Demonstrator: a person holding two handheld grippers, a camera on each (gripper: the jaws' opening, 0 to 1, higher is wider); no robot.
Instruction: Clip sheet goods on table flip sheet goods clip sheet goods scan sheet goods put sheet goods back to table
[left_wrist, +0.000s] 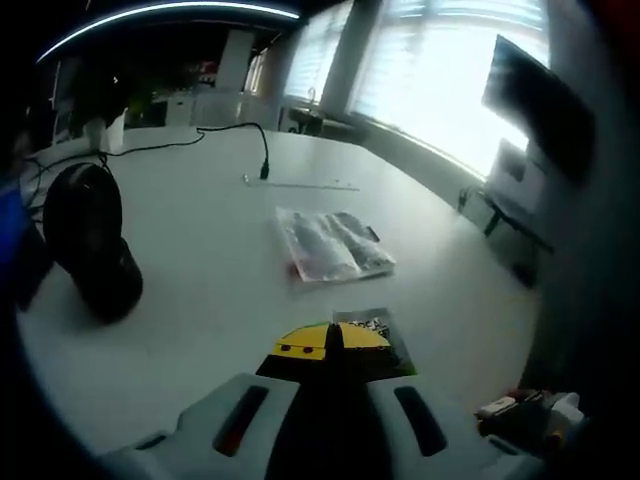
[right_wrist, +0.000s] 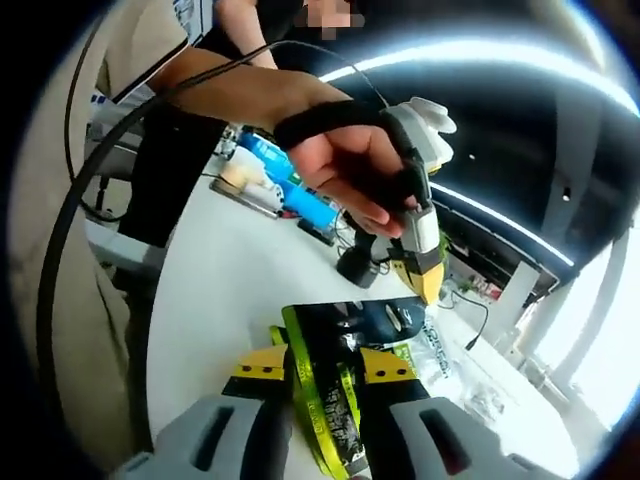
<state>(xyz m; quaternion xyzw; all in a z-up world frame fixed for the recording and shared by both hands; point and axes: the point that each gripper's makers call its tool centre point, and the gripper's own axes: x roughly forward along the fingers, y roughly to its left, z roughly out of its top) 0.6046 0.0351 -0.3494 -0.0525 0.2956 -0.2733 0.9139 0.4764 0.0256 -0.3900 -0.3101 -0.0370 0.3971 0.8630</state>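
The right gripper (right_wrist: 325, 372) clamps a dark, green-edged sheet packet (right_wrist: 345, 365) above the white table (right_wrist: 215, 290), while the left gripper (right_wrist: 425, 275), jaws together on nothing visible, hangs just beyond it. A clear sachet (left_wrist: 330, 245) lies on the table. Held by one edge, the packet could slip or twist free during scanning.

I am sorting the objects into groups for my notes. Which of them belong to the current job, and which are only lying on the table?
Belonging to the job:
- dark green-edged packet, clamped in the right gripper
- left gripper, shut on the packet's edge
- white table

Only lying about:
- clear plastic bag
- black cable
- black round object
- blue bottle
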